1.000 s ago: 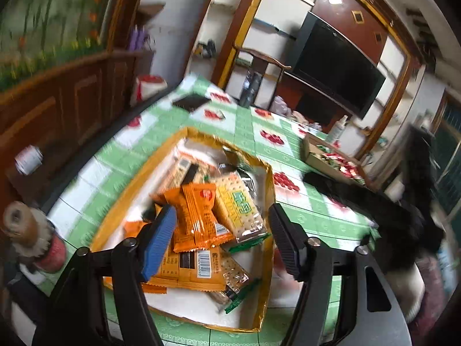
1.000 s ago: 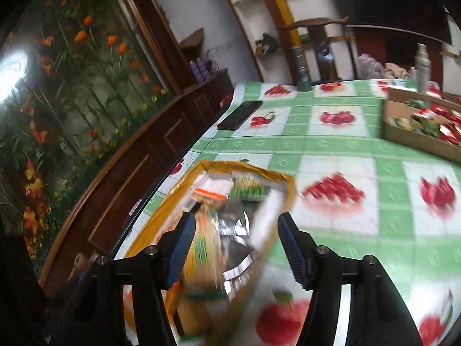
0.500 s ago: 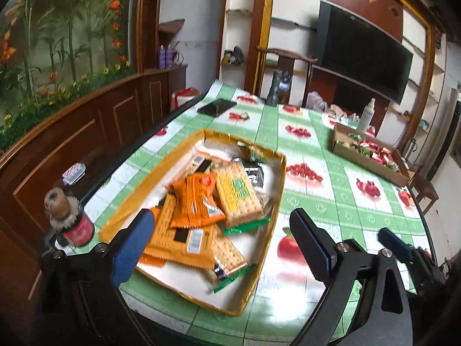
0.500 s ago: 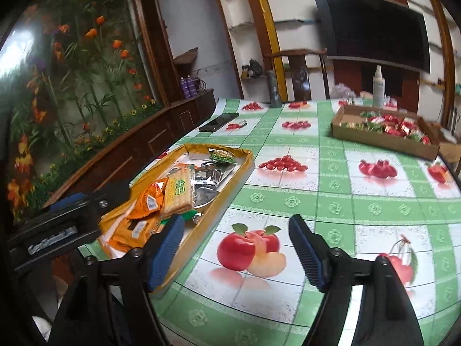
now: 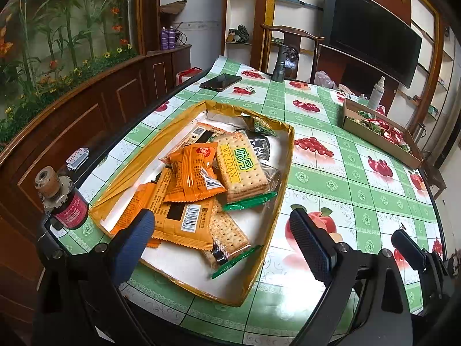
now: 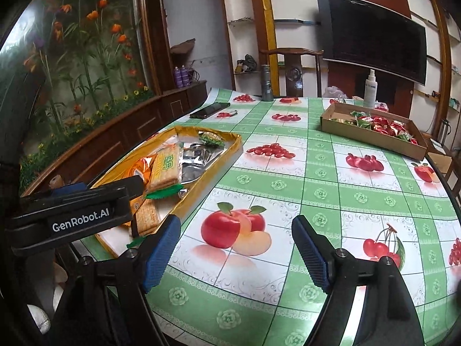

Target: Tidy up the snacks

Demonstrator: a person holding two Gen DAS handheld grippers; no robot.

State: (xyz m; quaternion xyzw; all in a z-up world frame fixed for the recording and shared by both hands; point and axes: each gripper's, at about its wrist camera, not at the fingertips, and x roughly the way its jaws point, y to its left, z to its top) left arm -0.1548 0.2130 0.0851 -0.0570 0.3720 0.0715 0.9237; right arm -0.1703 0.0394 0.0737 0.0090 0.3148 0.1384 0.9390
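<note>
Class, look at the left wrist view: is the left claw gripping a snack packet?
No, the left claw hangs open and empty above the tray.

Left gripper and right gripper, fingers spread, empty.

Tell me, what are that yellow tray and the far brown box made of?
The yellow tray looks like a shallow card lid wrapped in glossy gold-yellow paper or film: its thin walls crease and shine. The brown box seems plain matte cardboard, with raw brown edges and folded sides. Neither can be confirmed by sight.
</note>
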